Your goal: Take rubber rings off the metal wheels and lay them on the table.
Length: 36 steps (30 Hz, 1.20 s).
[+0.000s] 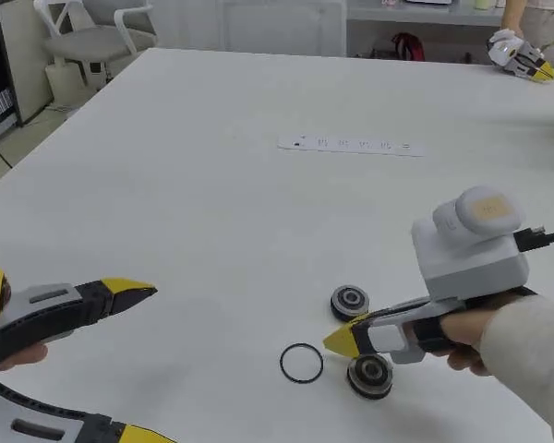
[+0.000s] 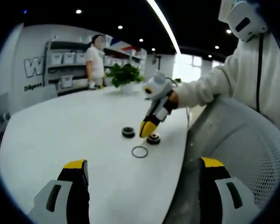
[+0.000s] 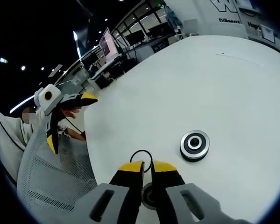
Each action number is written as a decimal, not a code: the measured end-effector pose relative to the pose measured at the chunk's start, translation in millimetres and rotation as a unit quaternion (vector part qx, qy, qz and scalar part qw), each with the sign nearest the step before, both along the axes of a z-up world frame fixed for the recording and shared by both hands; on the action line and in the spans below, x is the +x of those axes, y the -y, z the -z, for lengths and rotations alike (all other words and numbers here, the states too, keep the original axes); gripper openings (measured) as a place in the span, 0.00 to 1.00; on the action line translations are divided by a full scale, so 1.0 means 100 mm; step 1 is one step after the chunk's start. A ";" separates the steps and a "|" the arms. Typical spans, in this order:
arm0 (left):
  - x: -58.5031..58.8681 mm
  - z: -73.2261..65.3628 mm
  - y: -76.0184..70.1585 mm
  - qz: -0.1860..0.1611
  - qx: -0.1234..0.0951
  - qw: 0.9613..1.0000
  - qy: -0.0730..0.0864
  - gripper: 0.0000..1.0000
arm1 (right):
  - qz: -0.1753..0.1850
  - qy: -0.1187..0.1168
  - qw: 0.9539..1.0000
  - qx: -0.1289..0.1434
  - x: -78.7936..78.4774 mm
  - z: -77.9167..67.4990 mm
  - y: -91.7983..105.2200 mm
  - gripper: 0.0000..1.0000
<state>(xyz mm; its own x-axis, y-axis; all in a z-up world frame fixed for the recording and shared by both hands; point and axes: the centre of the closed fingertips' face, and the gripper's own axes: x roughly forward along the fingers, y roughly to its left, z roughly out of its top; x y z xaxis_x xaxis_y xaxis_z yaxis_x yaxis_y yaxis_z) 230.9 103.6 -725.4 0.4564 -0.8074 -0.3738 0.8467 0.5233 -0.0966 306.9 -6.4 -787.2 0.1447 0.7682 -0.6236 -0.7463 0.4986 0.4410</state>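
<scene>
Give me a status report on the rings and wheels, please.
Left gripper open, clear. Right gripper shut, empty, above near metal wheel. One rubber ring on table. Nothing obstructing.

Head view down from behind, left gripper view well back, facing the right gripper [image 2: 147, 130], right gripper view close over the rubber ring [image 3: 141, 151], metal wheels [image 1: 350, 301] in all three.

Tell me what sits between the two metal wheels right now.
The right hand-held gripper, its yellow tips pointing into that gap, as the head view shows.
</scene>
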 end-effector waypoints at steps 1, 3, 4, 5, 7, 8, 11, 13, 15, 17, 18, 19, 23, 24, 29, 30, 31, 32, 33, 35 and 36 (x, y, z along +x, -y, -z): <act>0.00 0.00 0.00 0.000 0.000 1.000 0.001 1.00 | 0.001 0.001 1.000 0.002 0.00 -0.02 0.01 0.03; -0.01 -0.01 0.00 0.001 0.002 1.000 0.001 1.00 | 0.001 0.005 1.000 0.005 0.01 -0.08 0.05 0.04; -0.01 -0.02 0.00 0.001 0.002 1.000 0.002 1.00 | -0.004 0.009 1.000 0.007 0.01 -0.11 0.06 0.04; 0.00 -0.02 0.00 0.000 0.002 1.000 0.002 1.00 | -0.009 0.015 1.000 0.009 0.03 -0.14 0.08 0.05; -0.01 -0.03 0.00 0.000 0.003 1.000 0.003 1.00 | -0.012 0.026 0.999 0.014 0.05 -0.23 0.12 0.07; -0.01 -0.03 0.01 0.000 0.003 1.000 0.003 1.00 | -0.014 0.032 0.999 0.018 0.05 -0.28 0.14 0.08; -0.03 -0.03 0.02 0.002 0.005 1.000 0.002 1.00 | -0.016 0.043 0.999 0.023 0.06 -0.39 0.20 0.09; -0.05 -0.01 0.01 0.006 0.011 1.000 0.000 1.00 | -0.018 0.057 0.998 0.023 0.07 -0.45 0.26 0.10; -0.06 -0.01 0.02 0.007 0.014 1.000 -0.001 1.00 | -0.026 0.066 0.997 0.029 0.04 -0.52 0.30 0.11; -0.05 -0.01 0.02 0.006 0.013 1.000 0.000 1.00 | -0.025 0.066 0.997 0.034 0.03 -0.56 0.35 0.11; -0.05 -0.02 0.02 0.005 0.013 1.000 0.001 1.00 | -0.024 0.068 0.997 0.035 0.02 -0.58 0.38 0.11; -0.04 -0.03 0.02 0.005 0.012 1.000 0.002 1.00 | -0.022 0.072 0.996 0.038 0.03 -0.60 0.41 0.12; -0.03 -0.04 0.04 0.008 0.014 1.000 0.004 1.00 | -0.021 0.081 0.996 0.044 0.02 -0.68 0.49 0.13; -0.03 -0.05 0.04 0.010 0.015 1.000 0.004 1.00 | -0.021 0.086 0.995 0.043 0.02 -0.70 0.52 0.14; -0.01 -0.06 0.04 0.012 0.016 1.000 0.006 1.00 | -0.022 0.106 0.993 0.039 0.01 -0.74 0.64 0.18; -0.01 -0.07 0.05 0.012 0.017 1.000 0.006 1.00 | -0.021 0.109 0.993 0.039 0.00 -0.74 0.66 0.20; 0.00 -0.07 0.05 0.013 0.017 1.000 0.007 1.00 | -0.022 0.112 0.993 0.041 -0.01 -0.74 0.68 0.22; 0.00 -0.07 0.05 0.014 0.018 1.000 0.007 1.00 | -0.024 0.114 0.992 0.043 -0.03 -0.75 0.69 0.23; 0.00 -0.07 0.06 0.015 0.018 1.000 0.007 1.00 | -0.024 0.115 0.992 0.043 -0.04 -0.74 0.70 0.25; 0.01 -0.07 0.06 0.017 0.020 1.000 0.007 1.00 | -0.024 0.118 0.992 0.043 -0.07 -0.72 0.73 0.28; 0.02 -0.07 0.06 0.017 0.020 1.000 0.008 1.00 | -0.024 0.119 0.992 0.046 -0.08 -0.72 0.75 0.31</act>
